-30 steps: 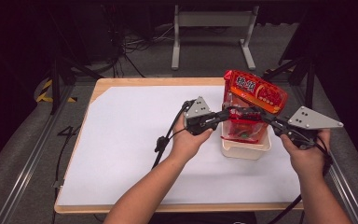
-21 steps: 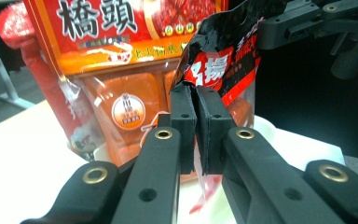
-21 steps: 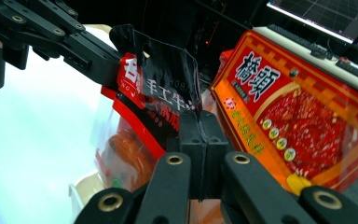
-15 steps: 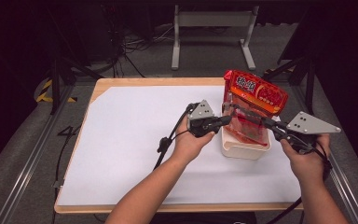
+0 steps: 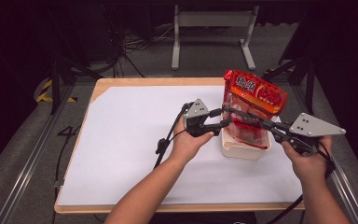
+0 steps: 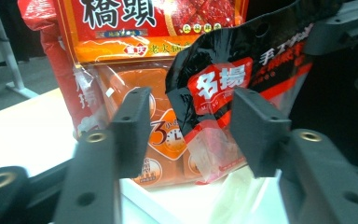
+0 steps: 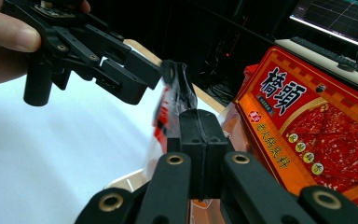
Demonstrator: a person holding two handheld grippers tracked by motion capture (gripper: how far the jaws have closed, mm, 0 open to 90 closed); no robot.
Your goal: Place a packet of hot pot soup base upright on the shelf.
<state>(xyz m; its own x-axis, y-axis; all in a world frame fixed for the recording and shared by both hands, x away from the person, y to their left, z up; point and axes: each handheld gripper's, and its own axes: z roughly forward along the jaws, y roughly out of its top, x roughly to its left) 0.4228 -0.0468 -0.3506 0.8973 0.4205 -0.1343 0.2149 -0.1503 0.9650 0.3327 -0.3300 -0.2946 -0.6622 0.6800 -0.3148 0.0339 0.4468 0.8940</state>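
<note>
Holding a small black-and-red plastic snack packet (image 6: 223,93) over the white rectangular tub (image 5: 244,148) near the tabletop's (image 5: 121,154) right edge, the right gripper (image 7: 199,140) stays clamped; the left gripper (image 6: 191,135), jaws just opened, straddles it untouching. One-sided grip risks slipping.

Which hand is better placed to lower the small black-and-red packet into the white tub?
Right. The right tool is shut on the small packet above the white tub; the left tool has just opened, pads off it.

Bright overhead light on white table sheet (image 5: 121,140), dark surroundings, glare on snack packets (image 6: 149,28), close jaws soft-focused
</note>
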